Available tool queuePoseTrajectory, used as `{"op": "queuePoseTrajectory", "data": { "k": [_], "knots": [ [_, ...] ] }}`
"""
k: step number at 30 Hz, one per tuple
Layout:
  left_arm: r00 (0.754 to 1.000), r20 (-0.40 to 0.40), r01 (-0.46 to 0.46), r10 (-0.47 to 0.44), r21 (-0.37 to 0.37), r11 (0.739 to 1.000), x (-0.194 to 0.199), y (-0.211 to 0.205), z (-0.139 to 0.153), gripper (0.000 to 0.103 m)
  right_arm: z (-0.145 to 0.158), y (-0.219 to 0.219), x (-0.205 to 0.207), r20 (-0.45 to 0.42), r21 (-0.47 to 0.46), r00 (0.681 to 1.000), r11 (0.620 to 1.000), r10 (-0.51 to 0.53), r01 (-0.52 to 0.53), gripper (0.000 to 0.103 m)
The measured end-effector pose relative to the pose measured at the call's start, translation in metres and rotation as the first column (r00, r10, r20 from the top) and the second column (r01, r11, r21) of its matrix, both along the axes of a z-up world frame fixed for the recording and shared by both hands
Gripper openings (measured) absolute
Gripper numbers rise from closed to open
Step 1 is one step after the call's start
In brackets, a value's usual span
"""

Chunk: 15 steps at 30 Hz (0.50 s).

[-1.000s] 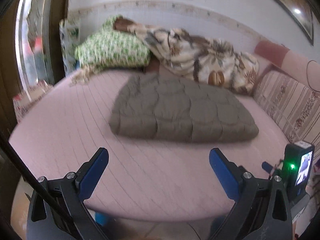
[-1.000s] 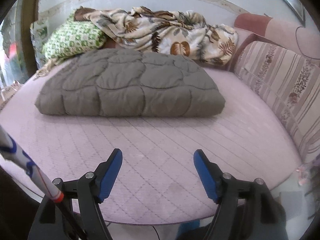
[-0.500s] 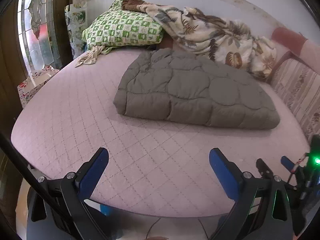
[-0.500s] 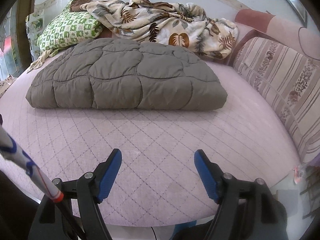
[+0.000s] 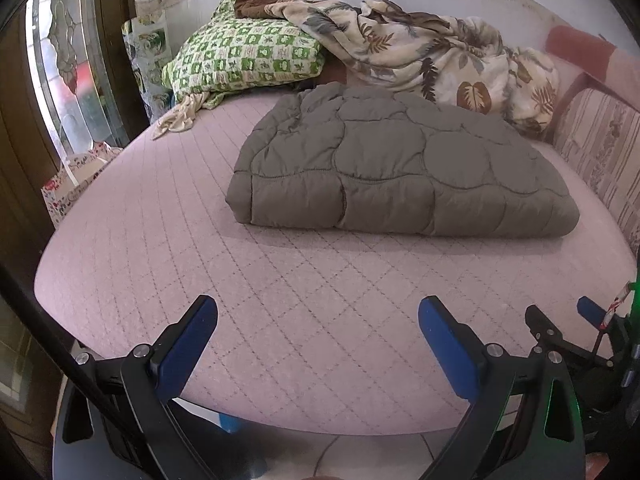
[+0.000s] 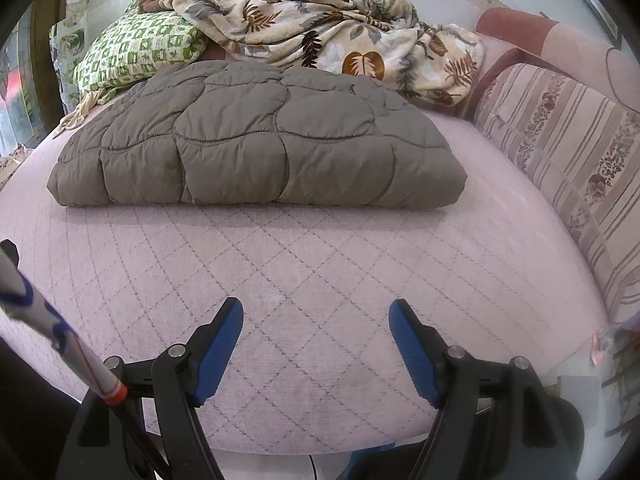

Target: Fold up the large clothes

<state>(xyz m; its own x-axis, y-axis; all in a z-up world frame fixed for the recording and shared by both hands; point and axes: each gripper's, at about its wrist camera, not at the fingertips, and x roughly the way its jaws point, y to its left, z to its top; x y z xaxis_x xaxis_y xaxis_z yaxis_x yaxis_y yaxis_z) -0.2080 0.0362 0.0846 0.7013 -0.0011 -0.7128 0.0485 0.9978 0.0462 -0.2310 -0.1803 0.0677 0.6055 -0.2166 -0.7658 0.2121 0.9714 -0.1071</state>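
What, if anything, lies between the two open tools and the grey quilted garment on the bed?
Nothing visible. Only bare pink mattress separates the right tool and left tool from the grey quilted garment; the pillow and floral blanket lie behind it.

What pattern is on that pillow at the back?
Green-and-white checks, on the pillow; clearest in the left wrist view.

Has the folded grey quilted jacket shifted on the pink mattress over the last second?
No. The folded grey quilted jacket keeps its place before the green checked pillow; only the cameras moved.
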Motion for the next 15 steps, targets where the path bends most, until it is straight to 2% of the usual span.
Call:
{"op": "queuePoseTrajectory", "data": {
  "k": [15],
  "knots": [
    [1.0, -0.006, 0.003, -0.002, 0.091, 0.996, -0.001, -0.01, -0.012, 0.1, -0.007, 0.005, 0.007, -0.032, 0.012, 0.999, 1.0, 0.015, -0.015, 0.079]
  ]
}}
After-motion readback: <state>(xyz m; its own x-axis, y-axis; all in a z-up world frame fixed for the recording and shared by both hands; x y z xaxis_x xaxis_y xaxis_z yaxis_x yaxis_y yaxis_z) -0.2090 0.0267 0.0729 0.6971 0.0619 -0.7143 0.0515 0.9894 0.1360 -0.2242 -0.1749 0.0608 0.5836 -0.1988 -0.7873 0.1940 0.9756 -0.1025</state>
